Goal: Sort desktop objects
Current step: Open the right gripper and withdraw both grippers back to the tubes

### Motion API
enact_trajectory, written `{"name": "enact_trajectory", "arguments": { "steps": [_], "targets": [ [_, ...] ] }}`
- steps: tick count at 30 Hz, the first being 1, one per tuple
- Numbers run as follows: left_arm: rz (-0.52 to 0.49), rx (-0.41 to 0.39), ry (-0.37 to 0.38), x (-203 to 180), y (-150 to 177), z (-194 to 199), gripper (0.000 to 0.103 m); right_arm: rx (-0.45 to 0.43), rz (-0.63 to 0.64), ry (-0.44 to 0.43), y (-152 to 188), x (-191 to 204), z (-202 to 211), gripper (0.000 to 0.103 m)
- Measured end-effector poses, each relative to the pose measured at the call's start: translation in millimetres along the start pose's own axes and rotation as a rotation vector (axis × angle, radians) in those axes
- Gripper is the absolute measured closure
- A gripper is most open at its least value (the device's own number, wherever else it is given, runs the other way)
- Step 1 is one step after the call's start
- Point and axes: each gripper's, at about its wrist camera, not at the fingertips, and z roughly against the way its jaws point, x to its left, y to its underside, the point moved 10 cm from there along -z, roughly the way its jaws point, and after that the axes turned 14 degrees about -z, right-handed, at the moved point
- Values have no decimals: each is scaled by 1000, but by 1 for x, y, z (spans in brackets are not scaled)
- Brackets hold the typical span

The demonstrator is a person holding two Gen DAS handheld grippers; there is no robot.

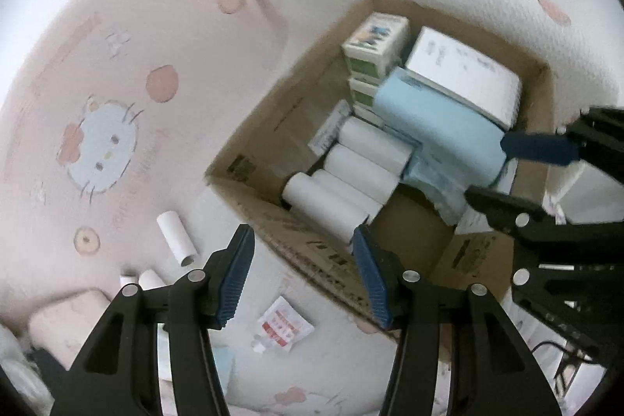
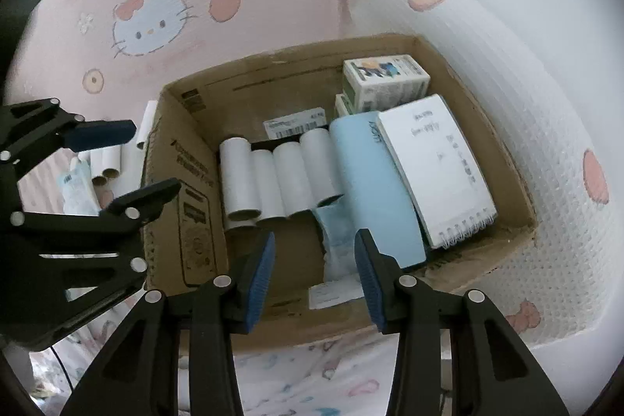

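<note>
An open cardboard box [image 1: 273, 127] [image 2: 195, 182] lies on a pink cartoon-cat bedspread [image 1: 101, 143]. Inside are several white paper tubes [image 1: 351, 178] [image 2: 269, 178] side by side, a pale blue book [image 1: 436, 119] [image 2: 370, 182], a spiral notebook [image 1: 464, 73] [image 2: 433, 158] and small green-white cartons [image 1: 376, 41] [image 2: 386, 77]. My left gripper [image 1: 302, 279] [image 2: 128, 164] hangs open above the box's near-left edge, empty. Over the box's front part my right gripper [image 2: 314, 283] [image 1: 518, 174] is open, with nothing between its pads.
Loose white tubes [image 1: 177, 238] [image 2: 113, 162] lie on the bedspread outside the box's left wall. A red-and-white sachet [image 1: 282, 326] lies near them. A clear plastic packet [image 2: 335, 232] rests in the box's front. A white quilted fold [image 2: 526, 143] borders the box on the right.
</note>
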Motion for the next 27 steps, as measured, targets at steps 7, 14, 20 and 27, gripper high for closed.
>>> {"name": "enact_trajectory", "arguments": {
  "steps": [7, 14, 20, 27],
  "targets": [
    [174, -125, -19, 23, 24, 29, 45, -26, 34, -18, 5, 28, 6, 64],
    [499, -261, 107, 59, 68, 45, 45, -88, 97, -38, 7, 69, 17, 64],
    [561, -173, 104, 83, 116, 22, 45, -123, 145, -80, 9, 113, 22, 63],
    [490, -260, -22, 99, 145, 30, 45, -169, 177, -155, 10, 164, 19, 63]
  ]
}}
